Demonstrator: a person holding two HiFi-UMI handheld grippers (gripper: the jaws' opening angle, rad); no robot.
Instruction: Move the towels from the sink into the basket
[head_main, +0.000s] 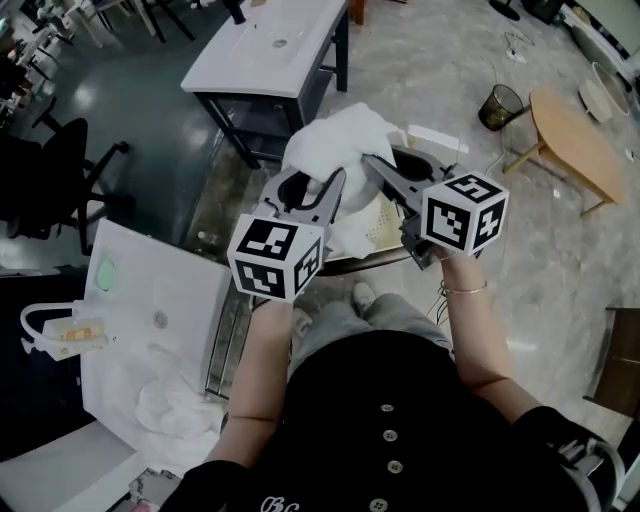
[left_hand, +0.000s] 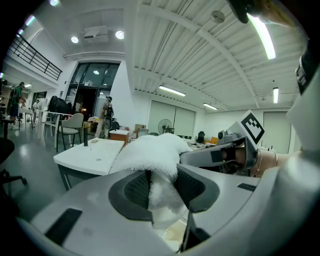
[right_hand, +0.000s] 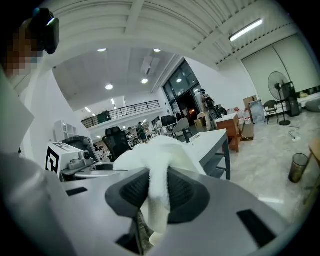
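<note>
A white towel (head_main: 338, 148) hangs bunched between both grippers, held up over the woven basket (head_main: 385, 232). My left gripper (head_main: 328, 192) is shut on its left side, and the towel (left_hand: 150, 152) is pinched between the dark pads (left_hand: 137, 190). My right gripper (head_main: 376, 170) is shut on the other side, with the towel (right_hand: 156, 152) squeezed between its pads (right_hand: 182, 192). A second white towel (head_main: 172, 408) lies crumpled in the white sink (head_main: 150, 290) at the lower left. Most of the basket is hidden by the towel and grippers.
Another white sink table (head_main: 270, 45) stands ahead, beyond the basket. A black office chair (head_main: 55, 180) is at the left. A wire bin (head_main: 500, 105) and a low wooden table (head_main: 575, 145) stand on the marble floor at the right. A white holder (head_main: 60, 335) sits by the sink.
</note>
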